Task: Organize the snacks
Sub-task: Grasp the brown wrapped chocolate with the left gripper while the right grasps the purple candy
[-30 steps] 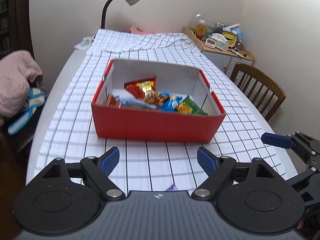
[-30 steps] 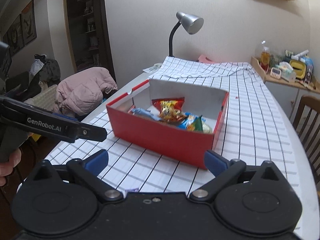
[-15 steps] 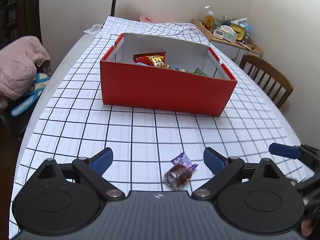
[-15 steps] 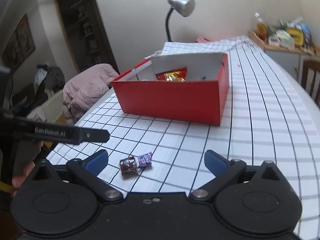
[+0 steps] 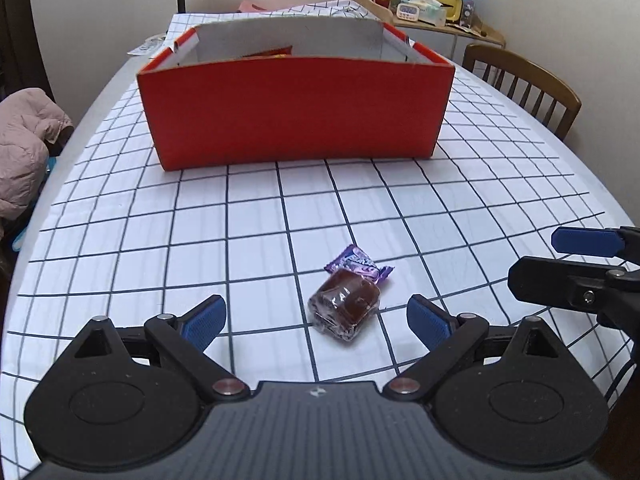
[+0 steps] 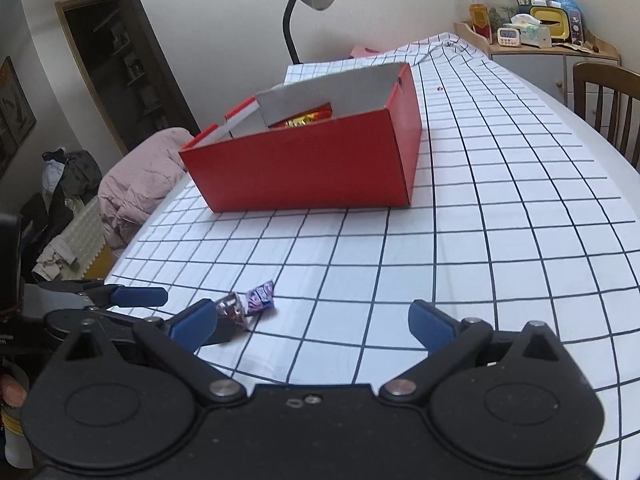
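Left tongs (image 5: pixel 314 318) gaping wide, gripping nothing, hanging low over the desk (image 5: pixel 460 208) with the brown wrapped candy (image 5: pixel 345 307) lying just ahead and slightly right of centre between the two blue pads (image 5: pixel 204 320). Touching its far end, a purple wrapped candy (image 5: pixel 358 266), a little farther out from the tongs. Right tongs (image 6: pixel 314 320) likewise spread open and empty, waiting off to the right of the left pair; in their own view, both candies sitting at the far left, just beyond the left pad (image 6: pixel 192 322).

Well ahead of both tongs, standing on the checked cloth, the red box (image 5: pixel 296 108), open at the top, with a few bright snack packets (image 6: pixel 306 118) barely peeking over its near wall.

Judging by the layout: picking up the last loose sweets, with the left tongs apparently lining up on the brown one. Calling next for easing forward and down until the pads are straddling the candy, squeezing gently on its sides, lifting clear over the near wall, and letting go inside the box. Worth watching: nudging the purple piece along, since touching the brown one; slippery wrapper possibly sliding out under a shallow pinch.
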{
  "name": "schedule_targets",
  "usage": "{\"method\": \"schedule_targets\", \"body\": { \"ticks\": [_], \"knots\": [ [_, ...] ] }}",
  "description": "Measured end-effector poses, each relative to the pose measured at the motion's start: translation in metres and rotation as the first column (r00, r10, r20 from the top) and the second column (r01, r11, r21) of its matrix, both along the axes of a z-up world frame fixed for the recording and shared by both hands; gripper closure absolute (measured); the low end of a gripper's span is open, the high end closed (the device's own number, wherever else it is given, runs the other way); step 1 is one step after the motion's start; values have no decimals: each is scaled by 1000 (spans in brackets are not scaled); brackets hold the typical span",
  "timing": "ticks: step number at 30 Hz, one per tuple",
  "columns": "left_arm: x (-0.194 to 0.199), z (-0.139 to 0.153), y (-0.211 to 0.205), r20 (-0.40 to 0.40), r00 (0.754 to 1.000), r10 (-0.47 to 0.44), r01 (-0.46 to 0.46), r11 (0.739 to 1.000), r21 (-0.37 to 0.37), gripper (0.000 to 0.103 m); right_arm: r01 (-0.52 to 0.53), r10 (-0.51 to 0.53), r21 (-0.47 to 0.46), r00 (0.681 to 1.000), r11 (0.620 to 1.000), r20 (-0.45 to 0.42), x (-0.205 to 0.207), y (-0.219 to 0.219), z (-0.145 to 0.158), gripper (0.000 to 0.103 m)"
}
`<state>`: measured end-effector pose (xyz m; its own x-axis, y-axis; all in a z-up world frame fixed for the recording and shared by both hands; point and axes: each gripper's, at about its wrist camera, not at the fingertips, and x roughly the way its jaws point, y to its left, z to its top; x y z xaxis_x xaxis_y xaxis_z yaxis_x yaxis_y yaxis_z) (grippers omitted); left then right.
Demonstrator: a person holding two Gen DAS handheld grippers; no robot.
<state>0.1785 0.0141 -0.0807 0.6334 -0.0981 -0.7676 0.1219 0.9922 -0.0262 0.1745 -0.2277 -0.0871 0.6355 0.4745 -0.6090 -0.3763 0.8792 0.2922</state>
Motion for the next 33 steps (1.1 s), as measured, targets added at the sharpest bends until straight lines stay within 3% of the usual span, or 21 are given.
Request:
{"method": "schedule_targets", "body": {
  "ticks": [5,9,18,23,26,33],
  "knots": [
    [6,-12,-4,-13,1000,-22,22,1000,-10,7,4,-4,18,1000,1000,-25,4,-2,-4,3],
    [8,-16,-5,-9,1000,-27,26,999,-18,27,2,-2,10,1000,1000,-26,6,-2,-5,6],
    [4,-13,-3,22,999,-27,28,999,-44,61,-39,38,-49,999,998,-13,9,13,-7,17],
    [1,-13,5,27,1000,-2,4,997,-79,61,-74,74,-99,997,992,1,11,26,-8,20],
    [0,-12,21,12,998,55,-52,989,-136,61,-106,108,-131,994,986,13,13,38,-9,22],
    [-9,-9,48,-4,984,179,-177,973,-150,61,-197,201,-200,980,960,1,22,71,-17,32]
  ]
}}
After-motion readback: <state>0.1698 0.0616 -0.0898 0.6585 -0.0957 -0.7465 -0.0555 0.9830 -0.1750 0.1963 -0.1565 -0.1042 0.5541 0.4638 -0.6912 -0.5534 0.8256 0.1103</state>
